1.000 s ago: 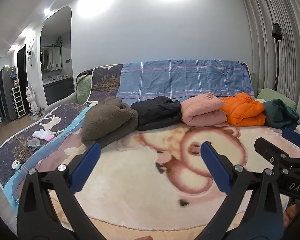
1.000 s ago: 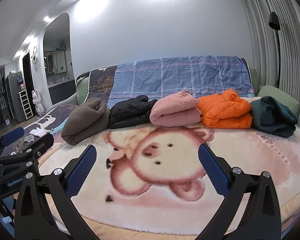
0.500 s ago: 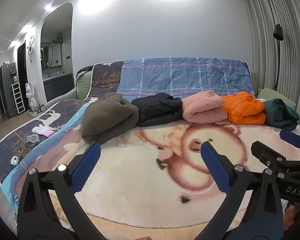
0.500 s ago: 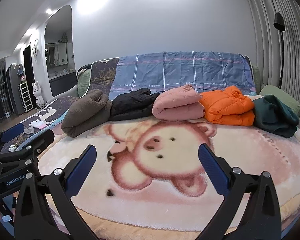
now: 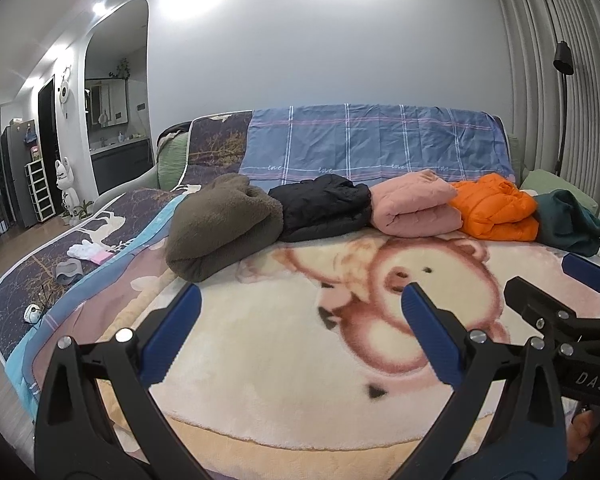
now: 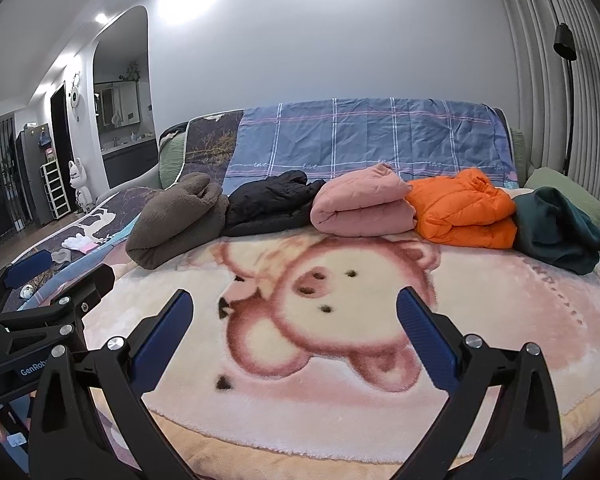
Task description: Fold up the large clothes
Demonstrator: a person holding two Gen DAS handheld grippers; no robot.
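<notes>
You hold two grippers, and both hang above the near edge of the bed with nothing between them: your left gripper (image 5: 300, 304) has its jaws spread wide and released, and so does your right gripper (image 6: 294, 308), which also shows at the right edge of the left wrist view. Under them lies the plush blanket (image 5: 268, 344) printed with a pink cartoon pig, spread flat over the bed. Five folded garments sit in one row along the far side of that blanket, against the backrest draped in a blue checked sheet (image 5: 372, 140). From left to right you have the brown fleece (image 5: 224, 228), thick and fuzzy, folded over on itself; the black jacket (image 5: 324, 206), touching the fleece; the pink quilted garment (image 5: 414, 204), folded into a neat double layer; the orange puffer jacket (image 5: 496, 212), pressed against the pink one; and the dark green garment (image 5: 568, 220), a looser bundle at the right end. A pale green pillow (image 6: 564, 192) lies just behind that last bundle. Off to the left, on the dark patterned cover (image 5: 60, 256), lie white gloves (image 5: 83, 250) and a grey item (image 5: 68, 271) you cannot identify. No container is visible in either view.
</notes>
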